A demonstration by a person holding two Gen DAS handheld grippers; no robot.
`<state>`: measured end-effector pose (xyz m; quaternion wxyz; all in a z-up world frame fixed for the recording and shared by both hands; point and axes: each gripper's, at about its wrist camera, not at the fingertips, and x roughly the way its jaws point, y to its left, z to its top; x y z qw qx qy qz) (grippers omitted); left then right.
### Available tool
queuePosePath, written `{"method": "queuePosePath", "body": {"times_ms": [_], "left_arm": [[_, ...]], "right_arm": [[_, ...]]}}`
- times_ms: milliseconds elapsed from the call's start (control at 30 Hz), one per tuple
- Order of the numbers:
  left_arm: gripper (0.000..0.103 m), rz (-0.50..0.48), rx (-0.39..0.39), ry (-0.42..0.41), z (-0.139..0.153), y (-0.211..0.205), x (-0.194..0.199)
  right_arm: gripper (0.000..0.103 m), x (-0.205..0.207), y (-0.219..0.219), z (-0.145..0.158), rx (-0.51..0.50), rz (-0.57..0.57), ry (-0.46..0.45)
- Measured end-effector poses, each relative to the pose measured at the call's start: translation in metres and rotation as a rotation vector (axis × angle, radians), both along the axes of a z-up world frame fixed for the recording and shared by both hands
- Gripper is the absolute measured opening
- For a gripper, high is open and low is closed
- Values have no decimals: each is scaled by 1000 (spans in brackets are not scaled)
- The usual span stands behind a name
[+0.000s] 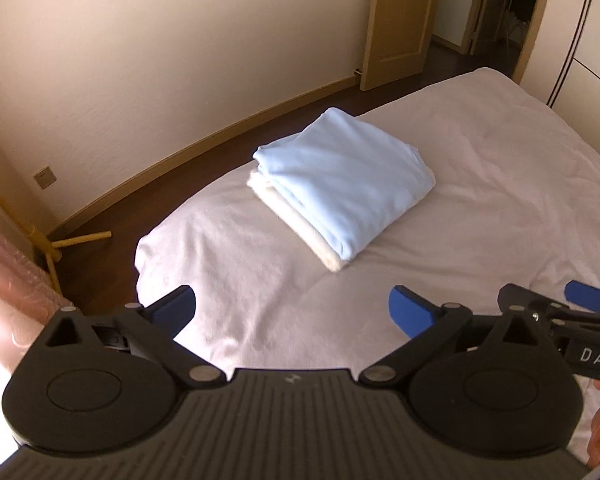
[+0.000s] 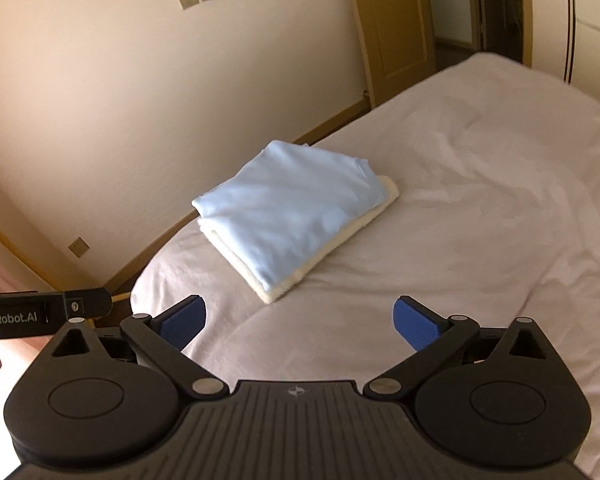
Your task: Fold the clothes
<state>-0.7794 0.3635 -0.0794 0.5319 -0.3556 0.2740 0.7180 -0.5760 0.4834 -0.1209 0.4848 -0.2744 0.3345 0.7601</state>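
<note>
Left tool (image 1: 292,312) hovers above the bed (image 1: 480,208), blue fingers spread wide, gripping nothing; right tool (image 2: 300,320) is beside it, equally wide and unloaded; ahead of both, a folded light-blue garment (image 1: 348,176) lies on a folded cream garment (image 1: 328,258), stacked near the bed's left edge.

A stack of folded clothes (image 1: 340,184) (image 2: 296,216) lies on the bed (image 1: 480,216) (image 2: 480,200), near its left edge, one folded garment on top of another. The wall (image 1: 160,60) (image 2: 140,80) runs along the bed's left side, with floor (image 1: 148,200) between them. A door (image 1: 400,20) (image 2: 396,28) stands beyond the bed's far left corner. The left gripper (image 1: 292,308) and right gripper (image 2: 300,320) hover side by side above the bed's near end, before the stack, apart from it.
</note>
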Motion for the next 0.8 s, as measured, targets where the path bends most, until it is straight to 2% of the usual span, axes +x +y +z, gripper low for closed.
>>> {"method": "queuePosePath", "body": {"times_ms": [267,800], "left_arm": [[102,59,29,52,10,-36,17],[102,43,-35,22,-3,-52,39]], "right_arm": [[103,3,-34,12,90,36,-127],[103,18,-41,-4,20,39,-147]]}}
